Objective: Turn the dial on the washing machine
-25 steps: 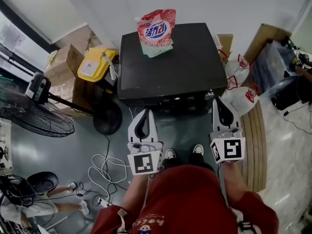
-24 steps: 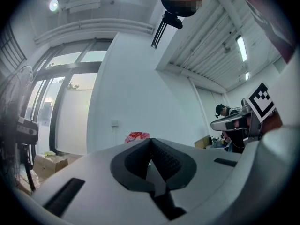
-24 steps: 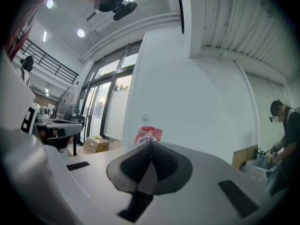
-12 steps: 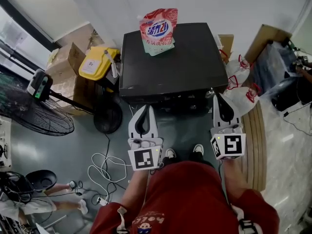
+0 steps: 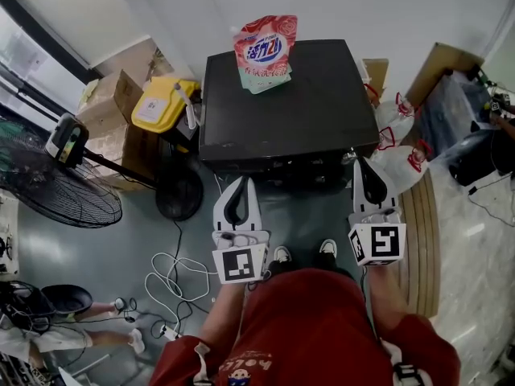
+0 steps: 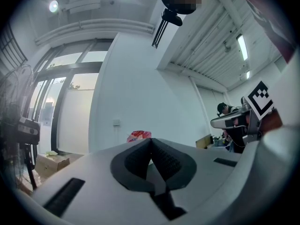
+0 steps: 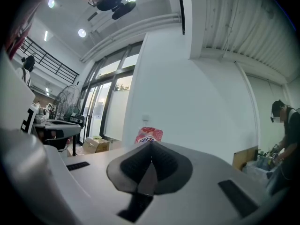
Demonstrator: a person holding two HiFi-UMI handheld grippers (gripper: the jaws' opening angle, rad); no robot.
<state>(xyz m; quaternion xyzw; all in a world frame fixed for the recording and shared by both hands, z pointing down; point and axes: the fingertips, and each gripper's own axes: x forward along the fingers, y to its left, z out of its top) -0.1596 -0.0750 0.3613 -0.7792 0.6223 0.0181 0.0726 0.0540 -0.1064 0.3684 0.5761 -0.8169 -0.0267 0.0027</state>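
The black washing machine [image 5: 298, 103] stands at 12 o'clock from the person. Its front control strip is in shadow, and the dial cannot be picked out there. At 11 o'clock on its lid a pink detergent pouch [image 5: 265, 51] stands upright, sealed. The left claw [image 5: 239, 182] and right claw [image 5: 364, 166] hang just short of the front edge, each with jaws pressed together on nothing. At 9 o'clock sit a closed yellow case [image 5: 161, 103] and cardboard boxes [image 5: 109, 95], their contents unseen.
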